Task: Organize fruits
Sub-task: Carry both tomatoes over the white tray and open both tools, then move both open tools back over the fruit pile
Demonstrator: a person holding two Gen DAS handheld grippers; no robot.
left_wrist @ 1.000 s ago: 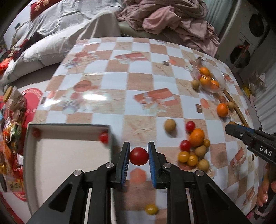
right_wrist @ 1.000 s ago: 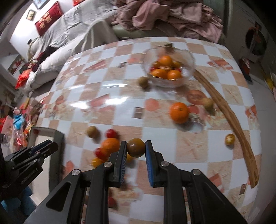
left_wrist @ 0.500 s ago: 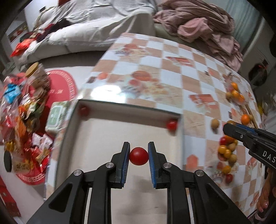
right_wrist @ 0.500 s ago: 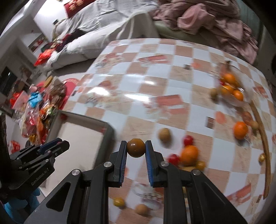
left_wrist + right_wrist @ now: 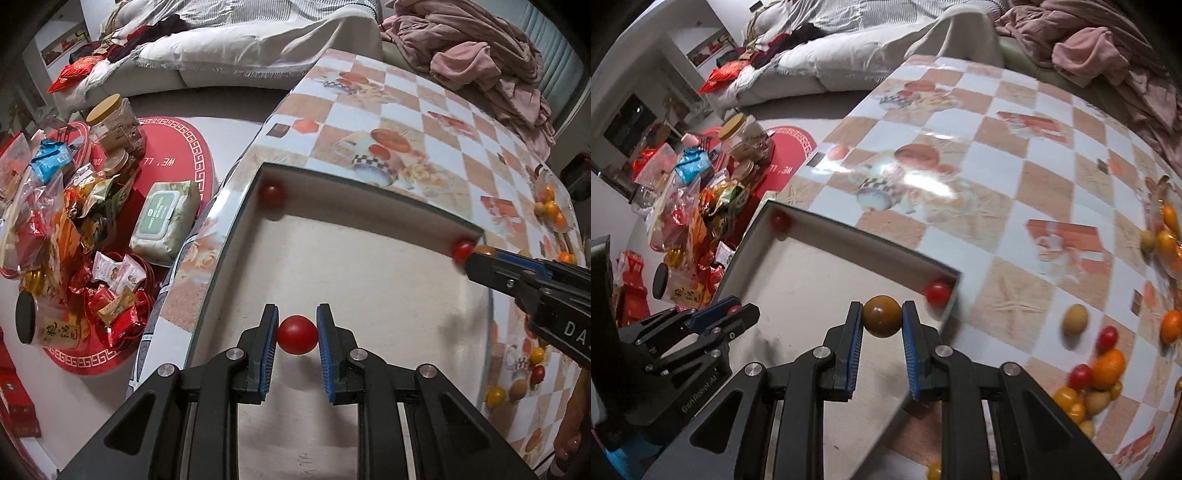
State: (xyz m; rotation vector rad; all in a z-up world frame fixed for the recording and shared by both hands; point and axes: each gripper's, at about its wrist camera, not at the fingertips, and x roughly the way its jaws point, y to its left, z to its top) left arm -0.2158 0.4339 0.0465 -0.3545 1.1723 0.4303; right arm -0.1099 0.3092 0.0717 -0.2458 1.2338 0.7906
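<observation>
The left gripper [image 5: 297, 334] was clamped on a red tomato [image 5: 297, 334], held over the pale floor of the shallow box [image 5: 369, 280]. The right gripper [image 5: 882, 315] pinched a brown round fruit [image 5: 882, 316] above the box's right side. Two red tomatoes already lay inside, one in the far left corner [image 5: 270, 195], one in the far right corner [image 5: 462, 250]. Most of the sorting looked undone: a loose heap of red, yellow and orange fruit [image 5: 1093, 384] sat on the checked table [image 5: 997, 155], and a glass bowl [image 5: 1167, 229] at its far edge held some oranges.
</observation>
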